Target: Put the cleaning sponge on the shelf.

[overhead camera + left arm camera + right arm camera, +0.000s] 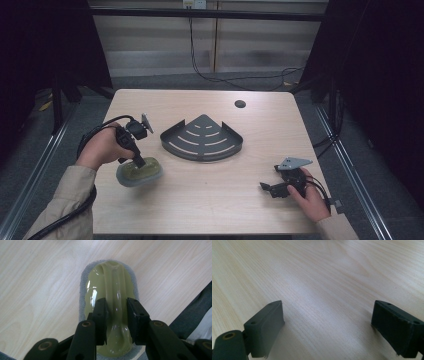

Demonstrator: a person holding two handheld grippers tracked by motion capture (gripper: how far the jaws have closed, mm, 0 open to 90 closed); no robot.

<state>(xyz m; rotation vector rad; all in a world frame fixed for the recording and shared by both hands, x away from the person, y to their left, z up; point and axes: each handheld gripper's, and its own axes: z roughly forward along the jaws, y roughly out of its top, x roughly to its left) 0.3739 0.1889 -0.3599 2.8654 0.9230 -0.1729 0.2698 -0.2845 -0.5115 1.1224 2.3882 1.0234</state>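
Grey corner tray [202, 136], olive scrubber [139, 171] outside

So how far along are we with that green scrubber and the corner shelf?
Done: the left gripper is shut on the raised handle of the green scrubber, which looks just clear of the table. In hand: carrying it. Left, probably: getting it across to the grey corner shelf, which holds nothing yet. The right gripper rests open on the table.

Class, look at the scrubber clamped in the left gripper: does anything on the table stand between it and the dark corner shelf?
Nothing visible does. The left gripper holds the scrubber by its ridge, and bare table separates it from the corner shelf.
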